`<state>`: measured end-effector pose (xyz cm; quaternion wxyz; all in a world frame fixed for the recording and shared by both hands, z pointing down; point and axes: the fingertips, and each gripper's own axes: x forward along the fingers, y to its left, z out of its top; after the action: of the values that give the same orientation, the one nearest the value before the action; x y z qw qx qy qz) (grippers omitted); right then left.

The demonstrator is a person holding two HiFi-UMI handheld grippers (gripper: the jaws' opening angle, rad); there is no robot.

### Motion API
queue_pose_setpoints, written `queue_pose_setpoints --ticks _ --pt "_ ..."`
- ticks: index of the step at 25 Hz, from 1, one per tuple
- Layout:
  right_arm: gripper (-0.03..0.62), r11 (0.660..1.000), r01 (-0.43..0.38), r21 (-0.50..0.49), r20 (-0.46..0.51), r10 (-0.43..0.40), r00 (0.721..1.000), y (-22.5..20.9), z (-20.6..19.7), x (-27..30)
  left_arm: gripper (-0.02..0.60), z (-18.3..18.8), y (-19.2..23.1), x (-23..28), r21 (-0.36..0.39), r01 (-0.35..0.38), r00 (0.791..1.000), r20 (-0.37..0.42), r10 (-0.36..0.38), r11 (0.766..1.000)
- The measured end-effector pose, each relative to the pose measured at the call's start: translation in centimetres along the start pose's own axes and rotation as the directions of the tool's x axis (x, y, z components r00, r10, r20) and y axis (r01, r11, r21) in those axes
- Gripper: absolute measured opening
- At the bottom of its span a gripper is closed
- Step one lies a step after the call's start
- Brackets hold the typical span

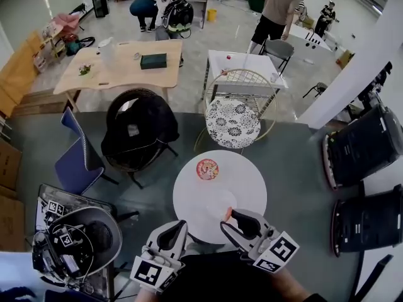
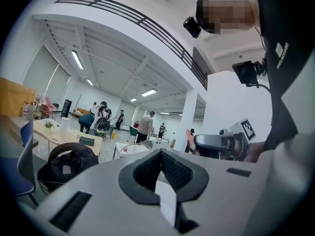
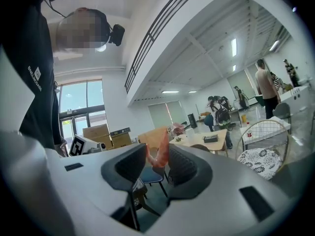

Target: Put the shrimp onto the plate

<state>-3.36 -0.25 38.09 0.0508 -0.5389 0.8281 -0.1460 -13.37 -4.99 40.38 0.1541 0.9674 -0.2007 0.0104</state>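
Shrimp (image 3: 160, 154): pinched in right gripper (image 3: 156, 161), over table (image 1: 245, 181)
Plate (image 1: 207, 169): on table, apart from shrimp
Left gripper (image 2: 161, 161): jaws together, empty
Left to do: shrimp onto plate

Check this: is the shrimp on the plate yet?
No, the shrimp is pinched in the right claw, away from the plate on the table.

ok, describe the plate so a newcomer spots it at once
Find the round white table low in the head view, next to the wire chair with the floral cushion. The plate sits near its far edge: small, round, red-and-orange print, the only thing lying on the tabletop.
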Motion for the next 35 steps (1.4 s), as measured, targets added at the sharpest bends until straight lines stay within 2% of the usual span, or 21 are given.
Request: queue_pose_setpoints --ticks 3,5,6,10,16,24,35 --pt "0.15 1.0 0.001 0.001 -0.003 -0.001 1.0 -0.8 0.3 0.0 0.006 -0.6 -0.4 0.7 -0.014 0.012 0.999 -0.038 -0.012 1.0" --pt "0.15 1.0 -0.001 -0.002 -0.008 0.001 1.0 -1.4 0.4 -0.1 0.005 -0.3 -0.6 1.4 -0.016 0.019 0.999 -0.026 -0.02 1.0" --pt "0.15 1.0 -0.002 -0.002 -0.01 0.002 1.0 -1.7 0.4 -0.1 0.006 -0.2 -0.6 1.7 -0.016 0.017 1.0 -0.011 -0.018 1.0" --pt "0.15 1.0 -0.001 0.005 -0.018 0.001 1.0 -3.0 0.3 -0.3 0.006 -1.0 -0.3 2.6 -0.022 -0.011 0.998 -0.056 0.01 1.0" --pt "0.151 1.0 -0.005 0.019 -0.049 0.006 0.999 -5.0 -0.3 -0.7 0.006 -1.3 -0.8 4.3 -0.019 -0.025 0.997 -0.069 0.023 1.0" --pt "0.15 1.0 -0.001 -0.027 -0.148 -0.003 0.989 -8.0 -3.1 -0.9 0.006 -1.9 -1.8 5.4 -0.025 -0.064 0.994 -0.088 0.061 0.998" --pt "0.15 0.999 -0.052 0.005 -0.291 0.051 0.955 -10.9 -8.9 -0.2 0.006 -2.8 -1.9 5.3 -0.017 -0.15 0.982 -0.122 0.147 0.989"
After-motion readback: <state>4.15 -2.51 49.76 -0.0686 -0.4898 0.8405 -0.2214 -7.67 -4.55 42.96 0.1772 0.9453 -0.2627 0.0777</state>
